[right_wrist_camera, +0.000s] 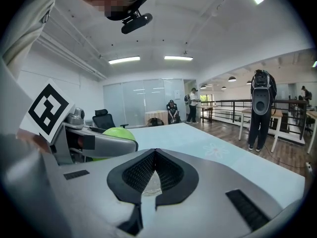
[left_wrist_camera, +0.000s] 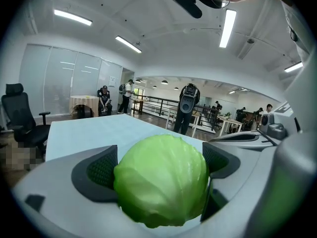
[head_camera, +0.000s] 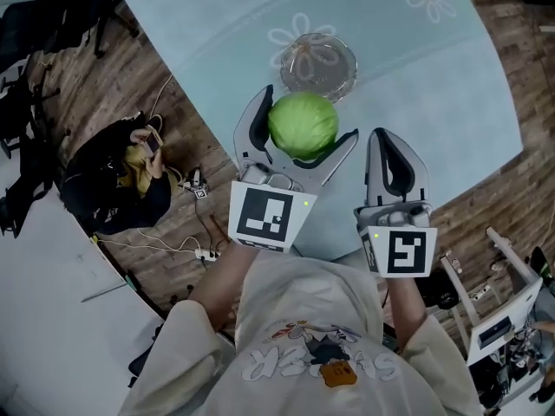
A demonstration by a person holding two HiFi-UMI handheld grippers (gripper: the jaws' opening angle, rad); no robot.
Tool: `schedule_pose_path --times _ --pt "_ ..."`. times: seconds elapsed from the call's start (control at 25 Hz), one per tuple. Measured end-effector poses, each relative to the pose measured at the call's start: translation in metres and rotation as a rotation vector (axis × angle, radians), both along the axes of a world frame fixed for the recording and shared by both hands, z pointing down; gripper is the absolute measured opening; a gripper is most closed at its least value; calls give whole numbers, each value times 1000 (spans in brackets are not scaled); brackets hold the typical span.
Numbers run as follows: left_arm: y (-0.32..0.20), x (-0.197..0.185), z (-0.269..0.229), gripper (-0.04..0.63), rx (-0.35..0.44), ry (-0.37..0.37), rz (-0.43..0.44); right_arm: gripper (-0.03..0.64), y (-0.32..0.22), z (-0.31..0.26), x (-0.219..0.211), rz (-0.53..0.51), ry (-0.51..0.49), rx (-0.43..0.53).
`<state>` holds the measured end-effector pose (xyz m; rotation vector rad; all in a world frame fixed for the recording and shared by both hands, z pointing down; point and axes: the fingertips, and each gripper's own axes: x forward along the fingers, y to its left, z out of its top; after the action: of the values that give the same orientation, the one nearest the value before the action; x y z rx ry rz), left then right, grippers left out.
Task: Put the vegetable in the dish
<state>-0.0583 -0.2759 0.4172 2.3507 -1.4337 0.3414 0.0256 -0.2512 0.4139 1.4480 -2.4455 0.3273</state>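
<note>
A round green cabbage (head_camera: 303, 124) is held above the pale blue table, with my left gripper (head_camera: 299, 120) shut on it. Seen in the left gripper view, the cabbage (left_wrist_camera: 161, 180) fills the space between the two grey jaws. A clear glass dish (head_camera: 318, 65) stands on the table just beyond the cabbage. My right gripper (head_camera: 395, 159) hovers to the right of the left one, shut, with nothing in it. In the right gripper view its jaws (right_wrist_camera: 154, 172) meet at the tips, and the cabbage (right_wrist_camera: 115, 134) shows at the left behind the left gripper.
The round pale blue table (head_camera: 434, 102) with white flower prints has its near edge under the grippers. A person (head_camera: 117, 176) crouches on the wooden floor at the left among cables. A white frame (head_camera: 512, 302) stands at the lower right.
</note>
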Motion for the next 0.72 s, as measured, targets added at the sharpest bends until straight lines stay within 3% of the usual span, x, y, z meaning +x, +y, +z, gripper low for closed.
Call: schedule_pose_path --times 0.72 --pt "-52 6 80 541 19 -50 68 23 -30 60 1 15 19 -72"
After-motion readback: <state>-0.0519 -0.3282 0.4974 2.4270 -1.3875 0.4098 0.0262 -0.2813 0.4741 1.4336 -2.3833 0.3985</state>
